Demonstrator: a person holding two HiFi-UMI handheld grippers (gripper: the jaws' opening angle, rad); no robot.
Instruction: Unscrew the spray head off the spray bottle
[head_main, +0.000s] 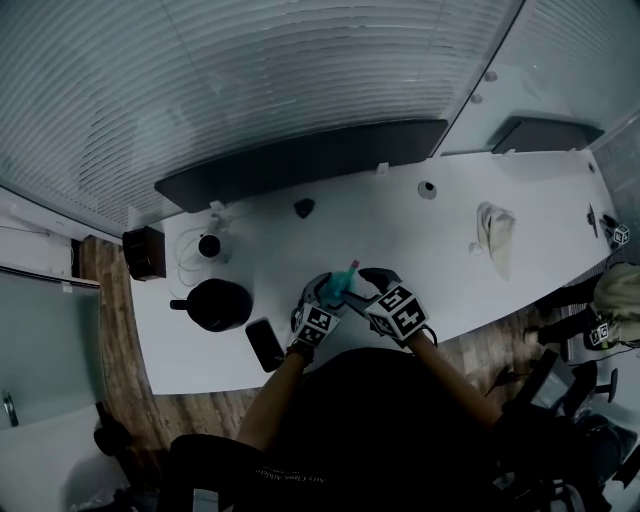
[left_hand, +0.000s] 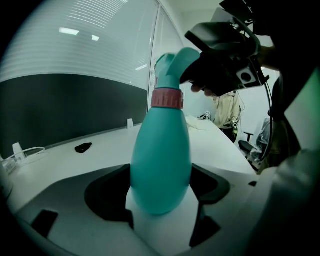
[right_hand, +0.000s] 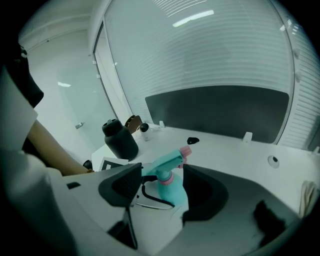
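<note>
This looks like an office meeting room. A long white curved table (head_main: 400, 235) crosses the middle of the head view. It has a round cable hole (head_main: 427, 189) at 1 o'clock and a low dark divider panel (head_main: 300, 160) along its far edge at 12 o'clock. Behind it stand frosted striped glass walls (head_main: 250, 80). A black office chair (head_main: 585, 385) is at 4 o'clock, and the brown wooden plank floor (head_main: 105, 330) shows at 8 o'clock.

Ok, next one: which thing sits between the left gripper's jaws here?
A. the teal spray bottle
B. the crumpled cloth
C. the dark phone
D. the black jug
A: in the left gripper view, the jaws of the left gripper press on either side of the body of the teal spray bottle.
</note>
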